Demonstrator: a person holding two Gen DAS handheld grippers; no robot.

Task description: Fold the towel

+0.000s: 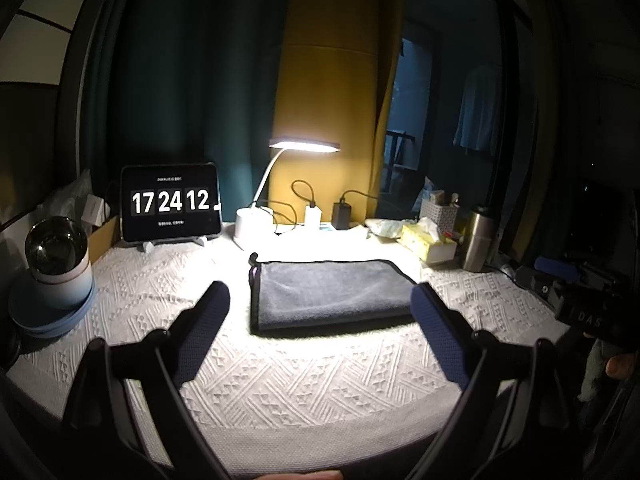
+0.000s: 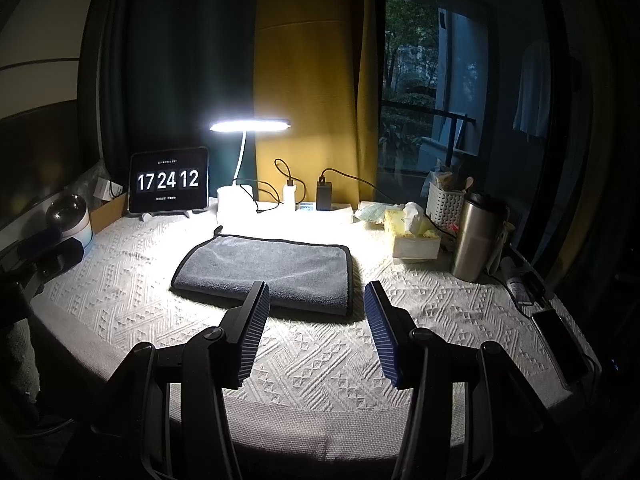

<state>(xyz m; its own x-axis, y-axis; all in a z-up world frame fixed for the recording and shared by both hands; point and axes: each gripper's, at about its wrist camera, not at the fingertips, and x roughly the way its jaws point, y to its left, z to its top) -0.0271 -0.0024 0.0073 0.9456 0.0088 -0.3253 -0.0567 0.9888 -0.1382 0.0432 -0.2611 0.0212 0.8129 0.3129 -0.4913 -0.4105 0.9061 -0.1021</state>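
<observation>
A grey towel (image 1: 328,292) with a dark edge lies folded flat on the white textured tablecloth (image 1: 304,376) under the desk lamp. It also shows in the right wrist view (image 2: 272,272). My left gripper (image 1: 320,300) is open and empty, held above the cloth just short of the towel's near edge. My right gripper (image 2: 316,292) is open and empty, near the towel's near right corner. The right gripper's body shows at the right edge of the left wrist view (image 1: 580,292).
At the back stand a tablet clock (image 2: 169,184), a lit desk lamp (image 2: 250,125) and chargers (image 2: 324,196). A tissue box (image 2: 414,236), basket (image 2: 444,204) and steel flask (image 2: 476,240) stand at right. A phone (image 2: 560,344) lies at the right edge. A bowl-topped jar (image 1: 56,264) stands at left.
</observation>
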